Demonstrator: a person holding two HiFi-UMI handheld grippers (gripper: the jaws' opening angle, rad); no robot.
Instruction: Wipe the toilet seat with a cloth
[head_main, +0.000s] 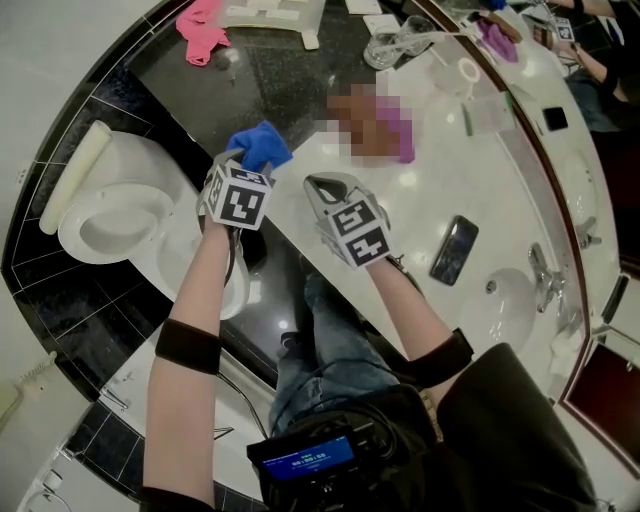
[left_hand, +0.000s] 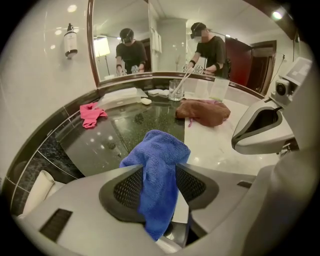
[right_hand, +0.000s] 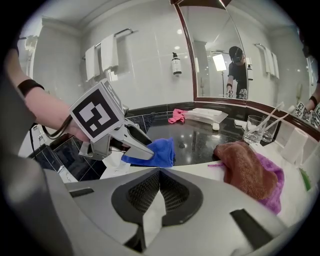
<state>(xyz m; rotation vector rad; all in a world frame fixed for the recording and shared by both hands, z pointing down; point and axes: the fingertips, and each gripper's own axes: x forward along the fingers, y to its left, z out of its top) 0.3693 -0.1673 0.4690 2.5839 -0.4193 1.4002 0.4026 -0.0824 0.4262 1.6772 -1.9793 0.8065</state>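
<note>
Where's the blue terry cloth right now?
In the head view the blue terry cloth sits left of centre, between the left gripper's jaws, at the black stone counter's near edge, right of the white toilet.

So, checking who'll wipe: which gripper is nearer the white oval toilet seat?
Left. The left gripper, blue terry cloth between its jaws, is just right of the toilet seat in the head view. The right gripper is farther right, by the white counter edge.
</note>
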